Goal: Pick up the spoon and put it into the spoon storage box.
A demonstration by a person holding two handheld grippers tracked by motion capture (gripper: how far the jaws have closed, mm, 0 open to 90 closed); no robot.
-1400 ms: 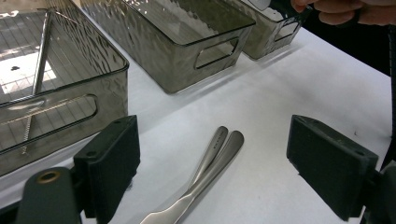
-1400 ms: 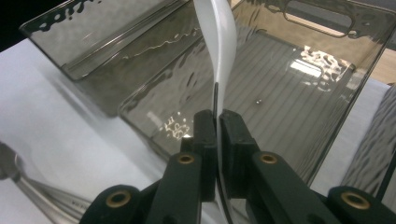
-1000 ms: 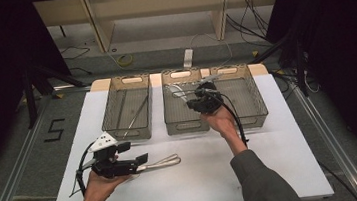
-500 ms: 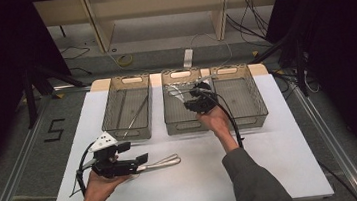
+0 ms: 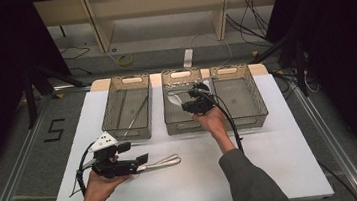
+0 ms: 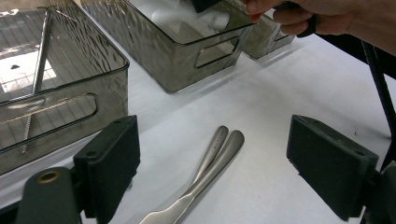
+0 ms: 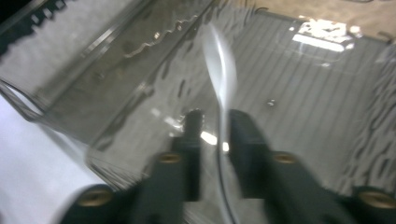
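Over middle bin [image 5: 179, 123], frame centre: right tongs [image 5: 192, 99] letting go a clear spoon [image 7: 219, 74].
Jaws have just been opening, spoon between them. Left tongs [image 6: 212, 163] spread wide around two spoons [image 6: 210, 158] on bench [image 5: 273, 161]; next: close on one, lift.

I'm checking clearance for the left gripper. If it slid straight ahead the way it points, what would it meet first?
Probably the metal utensil handles on the table between the left gripper's open jaws.

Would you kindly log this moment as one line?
left tongs: open around metal handles | right tongs: just opening, spoon between, over middle bin
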